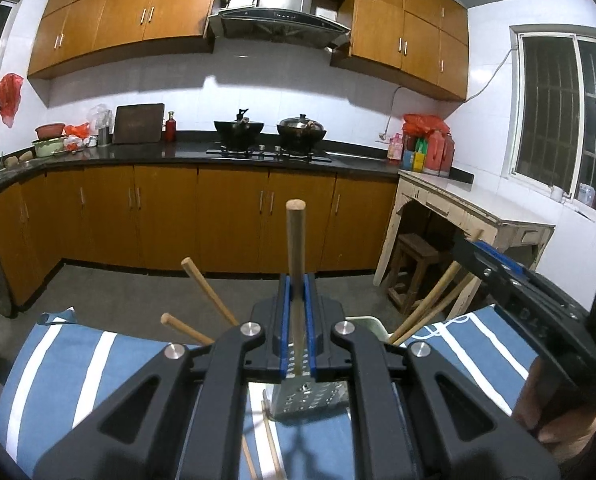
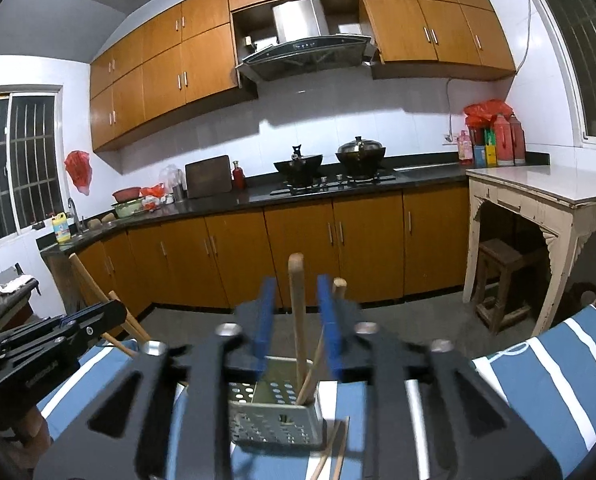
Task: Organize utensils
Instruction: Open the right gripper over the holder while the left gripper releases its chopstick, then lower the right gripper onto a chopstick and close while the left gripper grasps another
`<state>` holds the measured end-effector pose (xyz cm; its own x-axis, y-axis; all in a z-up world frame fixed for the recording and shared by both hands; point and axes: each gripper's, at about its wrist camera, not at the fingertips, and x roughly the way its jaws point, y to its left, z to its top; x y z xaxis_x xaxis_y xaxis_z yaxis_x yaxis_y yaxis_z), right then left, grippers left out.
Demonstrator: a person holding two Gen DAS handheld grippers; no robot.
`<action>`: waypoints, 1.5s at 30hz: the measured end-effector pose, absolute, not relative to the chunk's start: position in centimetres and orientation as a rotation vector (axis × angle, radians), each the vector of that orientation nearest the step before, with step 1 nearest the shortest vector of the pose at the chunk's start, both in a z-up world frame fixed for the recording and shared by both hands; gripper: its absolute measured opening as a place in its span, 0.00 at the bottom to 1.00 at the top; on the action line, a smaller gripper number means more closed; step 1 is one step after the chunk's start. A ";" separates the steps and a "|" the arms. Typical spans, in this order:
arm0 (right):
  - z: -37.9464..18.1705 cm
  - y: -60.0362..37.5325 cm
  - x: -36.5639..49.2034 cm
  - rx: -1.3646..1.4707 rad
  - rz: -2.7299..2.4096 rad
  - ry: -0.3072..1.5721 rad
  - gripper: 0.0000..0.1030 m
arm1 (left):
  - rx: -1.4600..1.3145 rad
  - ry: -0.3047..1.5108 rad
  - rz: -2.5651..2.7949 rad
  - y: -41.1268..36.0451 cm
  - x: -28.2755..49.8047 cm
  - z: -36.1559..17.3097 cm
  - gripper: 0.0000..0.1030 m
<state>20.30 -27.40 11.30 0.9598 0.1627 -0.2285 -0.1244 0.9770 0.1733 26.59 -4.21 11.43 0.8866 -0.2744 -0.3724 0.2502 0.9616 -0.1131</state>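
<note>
Orange wooden cabinets (image 2: 306, 248) and a dark countertop (image 2: 257, 198) with two black woks (image 2: 298, 166) run along the far wall of this kitchen. On the blue-and-white striped cloth (image 1: 69, 360) in front of me stands a perforated metal utensil holder (image 2: 275, 416), near the cloth's middle. The left gripper (image 1: 297, 304) is clenched on a long wooden utensil handle (image 1: 295, 240), which stands upright with its lower end in that holder. The right gripper (image 2: 295, 320) hangs over the same holder with its blue fingers (image 2: 265, 320) spread apart, another upright wooden handle (image 2: 298, 304) and thin wooden chopsticks (image 2: 312, 372) standing between them untouched. More chopsticks (image 2: 334, 452) lie flat on the cloth just beside the holder's near side. Other wooden handles (image 1: 205, 292) lean outward near the cloth's far edge. A pale worn table (image 2: 538, 192) stands off to the right.
</note>
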 end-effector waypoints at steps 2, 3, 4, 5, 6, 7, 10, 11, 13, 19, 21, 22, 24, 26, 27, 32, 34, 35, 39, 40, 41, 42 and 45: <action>11.5 -27.6 19.7 0.159 0.143 0.244 0.33 | -0.063 0.395 -0.266 -4.0 26.1 11.4 0.10; 11.6 -27.7 19.4 0.160 0.140 0.243 0.33 | -0.062 0.395 -0.263 -3.9 25.9 11.5 0.10; 11.7 -27.9 19.2 0.162 0.138 0.243 0.33 | -0.062 0.394 -0.260 -3.8 25.6 11.5 0.10; 11.9 -28.1 18.6 0.165 0.133 0.241 0.33 | -0.065 0.391 -0.255 -3.5 25.2 11.6 0.11; 12.0 -28.3 18.4 0.166 0.131 0.241 0.33 | -0.066 0.389 -0.252 -3.4 25.0 11.7 0.13; 12.1 -28.5 17.9 0.169 0.129 0.239 0.33 | -0.068 0.384 -0.246 -3.1 24.6 11.8 0.16; 12.1 -29.1 16.5 0.176 0.114 0.240 0.33 | -0.073 0.371 -0.232 -2.5 23.5 12.2 0.18; 12.0 -29.4 16.0 0.182 0.109 0.248 0.33 | -0.075 0.369 -0.229 -2.3 23.1 12.2 0.19; 11.5 -29.7 15.2 0.184 0.102 0.265 0.33 | -0.074 0.367 -0.220 -1.9 22.3 12.3 0.20; 7.1 -30.7 13.8 0.188 0.071 0.383 0.33 | -0.063 0.370 -0.178 -0.1 18.8 10.7 0.25; 4.9 -30.9 13.8 0.200 0.064 0.444 0.33 | -0.068 0.389 -0.167 0.6 17.8 9.4 0.26; 3.3 -30.9 13.8 0.201 0.060 0.488 0.33 | -0.070 0.398 -0.163 0.8 17.6 9.0 0.28; 0.9 -30.7 14.2 0.208 0.051 0.561 0.33 | -0.066 0.447 -0.152 1.2 17.1 6.9 0.29; -1.5 -30.4 14.5 0.221 0.056 0.636 0.33 | -0.063 0.500 -0.141 1.5 17.1 4.7 0.29; -2.6 -30.1 14.6 0.224 0.061 0.667 0.33 | -0.062 0.522 -0.137 1.6 17.2 3.9 0.29; -6.9 -28.1 15.2 0.216 0.110 0.797 0.33 | -0.094 0.667 -0.117 2.4 18.4 -1.2 0.29; -7.6 -27.3 15.2 0.205 0.124 0.818 0.32 | -0.099 0.701 -0.116 2.4 18.6 -2.6 0.29; -7.9 -26.9 15.1 0.200 0.130 0.827 0.31 | -0.101 0.716 -0.120 2.4 18.6 -3.1 0.29; -8.8 -25.9 15.2 0.175 0.141 0.854 0.28 | -0.104 0.747 -0.133 1.8 18.6 -4.3 0.29; -8.9 -26.0 15.1 0.170 0.143 0.856 0.28 | -0.103 0.752 -0.137 1.6 18.6 -4.5 0.29; -9.0 -25.8 15.1 0.159 0.142 0.859 0.28 | -0.103 0.757 -0.142 1.4 18.5 -4.6 0.29; -9.1 -25.7 15.2 0.152 0.141 0.861 0.27 | -0.102 0.764 -0.148 1.3 18.5 -4.9 0.29; -9.1 -25.5 15.1 0.118 0.117 0.858 0.16 | -0.098 0.779 -0.161 0.7 18.4 -5.6 0.29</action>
<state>15.10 -25.47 -9.14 0.6484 0.1500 -0.7464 -0.0553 0.9871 0.1504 18.41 0.74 -5.57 0.6999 -0.1807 -0.6910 0.1081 0.9831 -0.1477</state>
